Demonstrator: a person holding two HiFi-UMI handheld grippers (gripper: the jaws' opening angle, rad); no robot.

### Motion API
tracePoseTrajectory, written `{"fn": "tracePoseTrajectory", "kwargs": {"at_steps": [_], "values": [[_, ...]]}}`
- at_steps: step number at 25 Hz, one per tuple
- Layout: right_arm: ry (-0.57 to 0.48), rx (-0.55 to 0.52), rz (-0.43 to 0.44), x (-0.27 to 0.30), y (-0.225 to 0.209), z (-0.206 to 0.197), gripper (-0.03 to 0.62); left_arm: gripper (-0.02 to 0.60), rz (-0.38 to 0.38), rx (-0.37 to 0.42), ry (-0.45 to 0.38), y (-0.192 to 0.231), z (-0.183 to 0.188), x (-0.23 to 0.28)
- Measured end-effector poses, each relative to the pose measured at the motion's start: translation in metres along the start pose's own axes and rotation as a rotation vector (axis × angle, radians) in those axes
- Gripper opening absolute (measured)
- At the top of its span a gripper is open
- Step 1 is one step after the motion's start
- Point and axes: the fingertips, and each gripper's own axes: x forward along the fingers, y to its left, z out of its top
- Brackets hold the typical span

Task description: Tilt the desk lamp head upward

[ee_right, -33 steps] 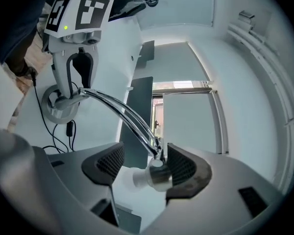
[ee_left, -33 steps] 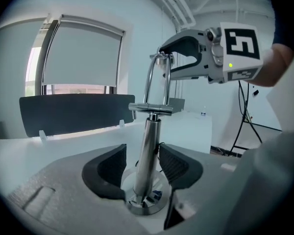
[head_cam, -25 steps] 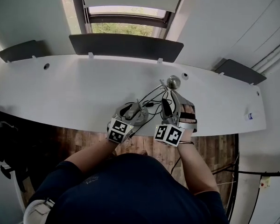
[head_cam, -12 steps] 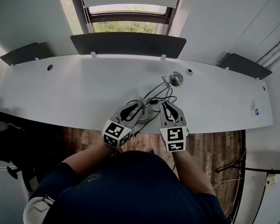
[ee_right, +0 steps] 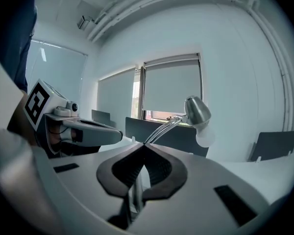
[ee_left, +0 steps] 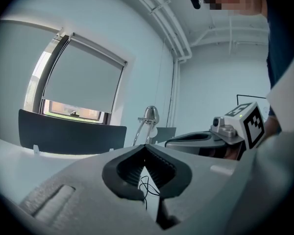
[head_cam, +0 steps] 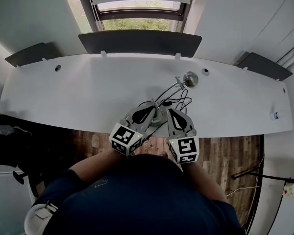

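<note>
Newly closed and empty, left gripper [head_cam: 153,112] and right gripper [head_cam: 171,111] face silver domed metal lamp head [head_cam: 190,79], upper right, nearer the right one.

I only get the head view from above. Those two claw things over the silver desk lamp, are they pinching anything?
Observer: No. The left gripper view shows the left gripper with its fingers closed tip to tip on nothing.
Visitor: And the other one?
Observer: The right gripper is shut too, its fingertips touching.
Visitor: Which way does the lamp face?
Observer: The lamp head tips downward, with a white bulb showing beneath it.
</note>
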Motion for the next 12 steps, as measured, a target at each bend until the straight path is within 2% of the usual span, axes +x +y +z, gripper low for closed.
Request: {"fn": "tracePoseTrajectory", "kwargs": {"at_steps": [12], "values": [[0.008,0.046,0.040,0.000,0.012,-0.011,0.011,0.006,-0.014,0.005,0.021,-0.013,-0.010,-0.002]]}}
